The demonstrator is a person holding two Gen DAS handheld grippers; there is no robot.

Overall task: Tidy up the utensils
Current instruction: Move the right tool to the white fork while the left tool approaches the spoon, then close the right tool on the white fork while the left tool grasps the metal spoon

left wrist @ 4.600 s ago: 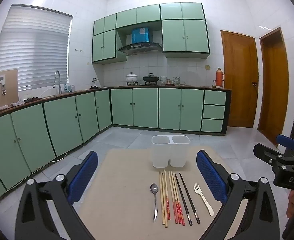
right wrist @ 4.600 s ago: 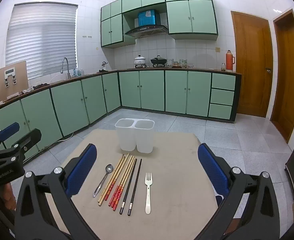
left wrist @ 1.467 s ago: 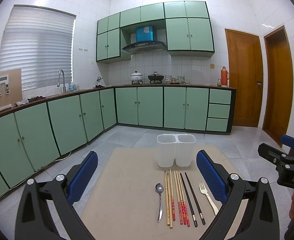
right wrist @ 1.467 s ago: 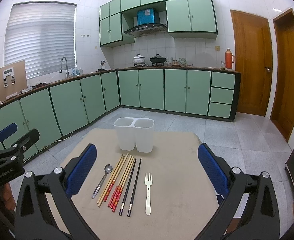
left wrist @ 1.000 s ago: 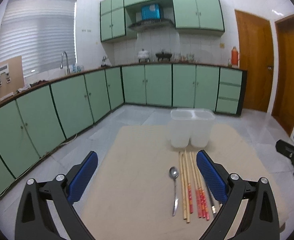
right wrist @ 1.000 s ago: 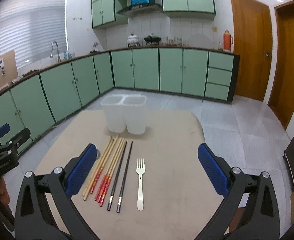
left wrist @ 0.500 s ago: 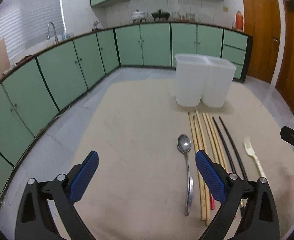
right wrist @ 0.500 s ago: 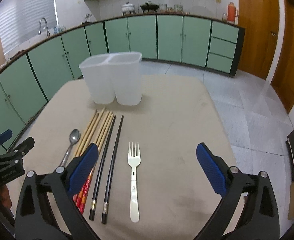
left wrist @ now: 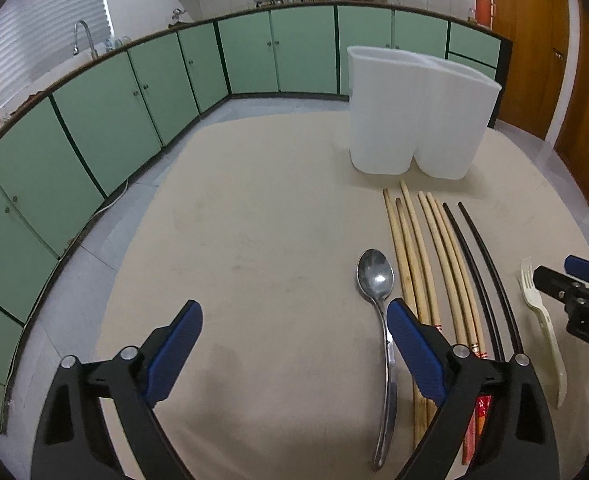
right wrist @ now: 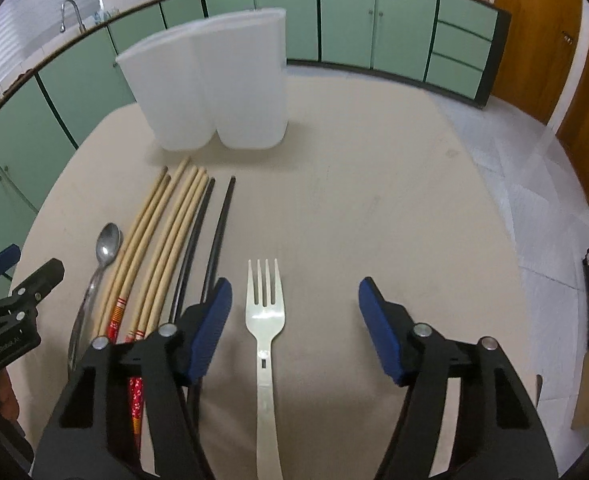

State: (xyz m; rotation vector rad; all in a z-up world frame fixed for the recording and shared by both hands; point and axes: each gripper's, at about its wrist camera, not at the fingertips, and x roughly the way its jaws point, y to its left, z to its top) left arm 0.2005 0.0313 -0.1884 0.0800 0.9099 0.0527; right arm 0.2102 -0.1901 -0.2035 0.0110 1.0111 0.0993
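On the beige table, just in front of the white two-compartment holder, lie a metal spoon, wooden chopsticks, black chopsticks and a cream fork, all side by side with their tips toward the holder. Nearer than the holder, the right gripper is closing with the fork's head between its blue pads, apparently not yet touching it. Left of the fork, the left gripper is narrowing slightly but gapes wide, its right finger just beside the spoon's handle, nothing held.
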